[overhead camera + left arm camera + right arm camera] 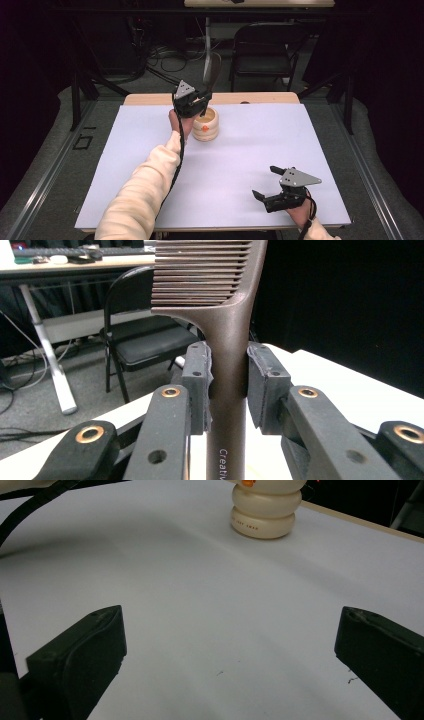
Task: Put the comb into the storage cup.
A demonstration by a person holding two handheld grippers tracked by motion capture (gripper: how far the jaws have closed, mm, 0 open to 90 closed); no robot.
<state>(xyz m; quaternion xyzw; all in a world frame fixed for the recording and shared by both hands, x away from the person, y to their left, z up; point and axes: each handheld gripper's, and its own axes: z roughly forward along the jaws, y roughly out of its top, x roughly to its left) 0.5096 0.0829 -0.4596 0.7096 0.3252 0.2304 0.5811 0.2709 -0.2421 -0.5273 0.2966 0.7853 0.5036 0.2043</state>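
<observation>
Comb (227, 340) stands upright in my left gripper (192, 104), clamped by its handle above the cream holder (206, 125). My right gripper (280, 192) rests spread and empty, well apart. Next, I judge, lower it straight into the holder's mouth.

A black folding chair (262, 50) stands beyond the far edge of the desk (150, 99), on grey floor strewn with dark cables (167, 59). A white table leg (47, 355) rises beside the chair.
</observation>
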